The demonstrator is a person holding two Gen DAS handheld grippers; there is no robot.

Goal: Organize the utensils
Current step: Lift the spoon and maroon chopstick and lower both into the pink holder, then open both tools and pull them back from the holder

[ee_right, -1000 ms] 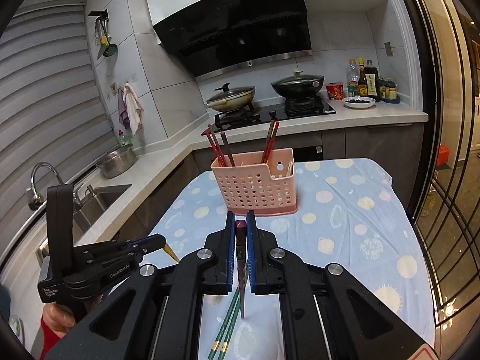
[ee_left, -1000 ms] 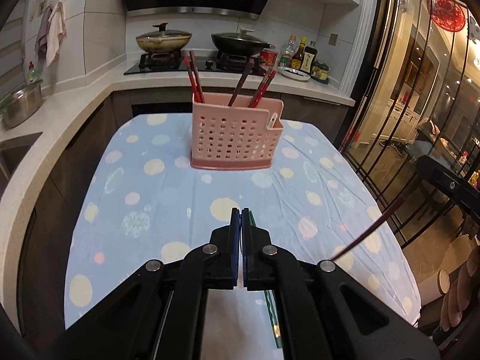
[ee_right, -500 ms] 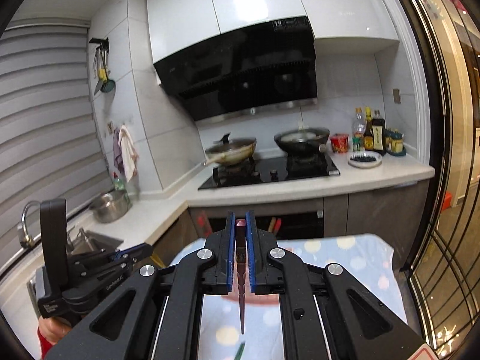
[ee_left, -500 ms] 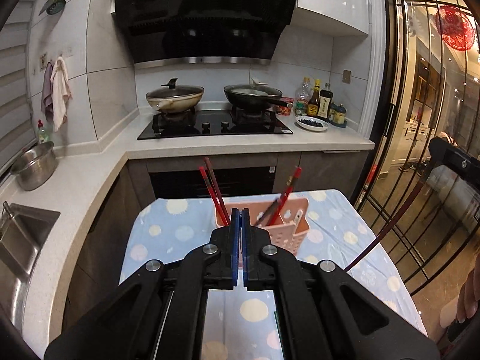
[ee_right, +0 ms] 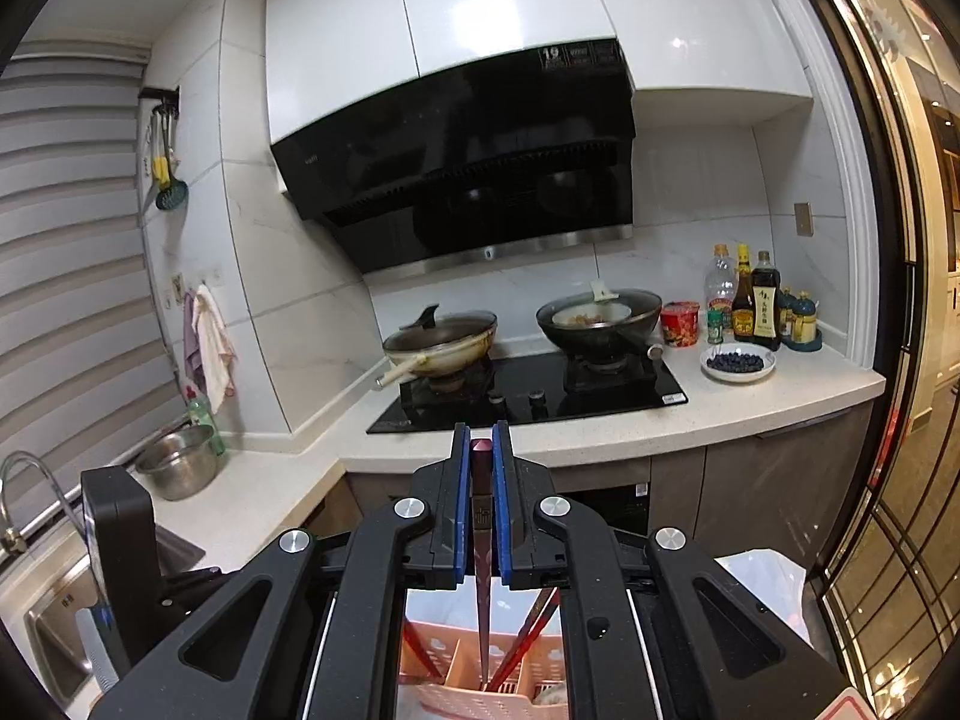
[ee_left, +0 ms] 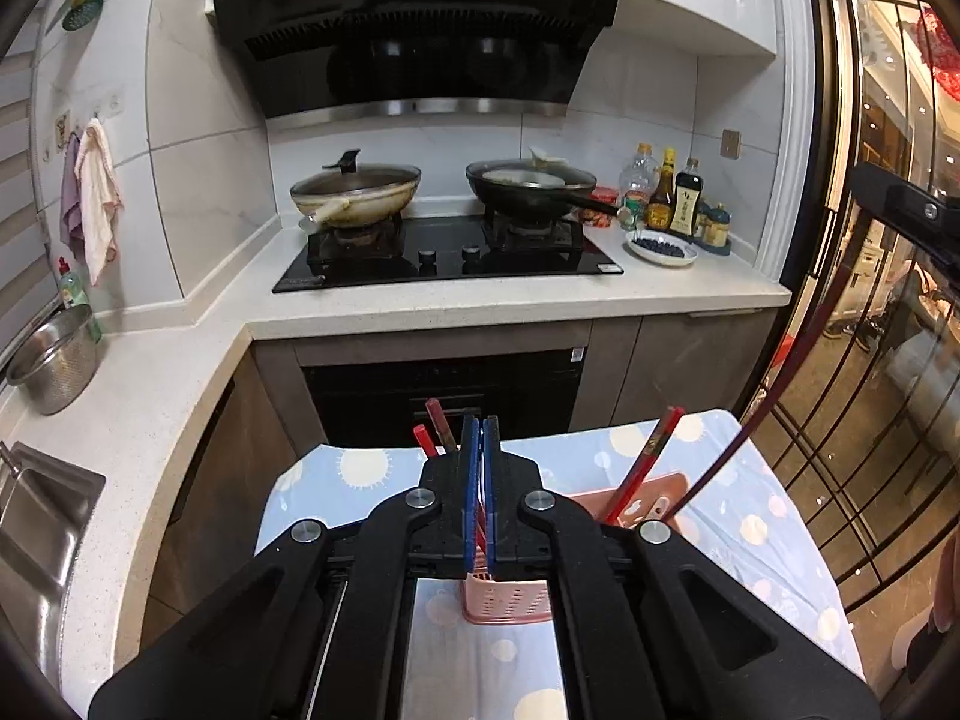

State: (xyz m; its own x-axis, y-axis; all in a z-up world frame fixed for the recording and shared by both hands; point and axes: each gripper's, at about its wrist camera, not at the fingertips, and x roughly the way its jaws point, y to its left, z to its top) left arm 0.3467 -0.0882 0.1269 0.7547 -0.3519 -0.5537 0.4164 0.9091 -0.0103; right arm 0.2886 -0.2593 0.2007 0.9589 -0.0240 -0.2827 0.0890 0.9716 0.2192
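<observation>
The pink perforated holder (ee_left: pixel 636 495) stands on the blue dotted tablecloth (ee_left: pixel 750 516), mostly hidden under my left gripper (ee_left: pixel 480 429). That gripper is shut, and I see nothing between its pads. Red chopsticks (ee_left: pixel 645 462) lean in the holder. My right gripper (ee_right: pixel 480 441) is shut on a dark maroon chopstick (ee_right: pixel 482 540) that hangs point down over the holder (ee_right: pixel 456 672). In the left wrist view the same chopstick (ee_left: pixel 750 420) slants down toward the holder's right end. More red chopsticks (ee_right: pixel 528 624) stand in its compartments.
Behind the table runs a white counter (ee_left: pixel 480 306) with a black hob, two woks (ee_left: pixel 354 192), bottles and a plate of dark berries (ee_left: pixel 660 249). A steel pot (ee_left: pixel 57 357) and a sink (ee_left: pixel 36 516) are at the left. Glass doors (ee_left: pixel 870 360) close off the right side.
Both grippers have risen and moved forward toward the holder, which has dropped to the bottom of both views. The held chopstick's point now hangs over the holder.
</observation>
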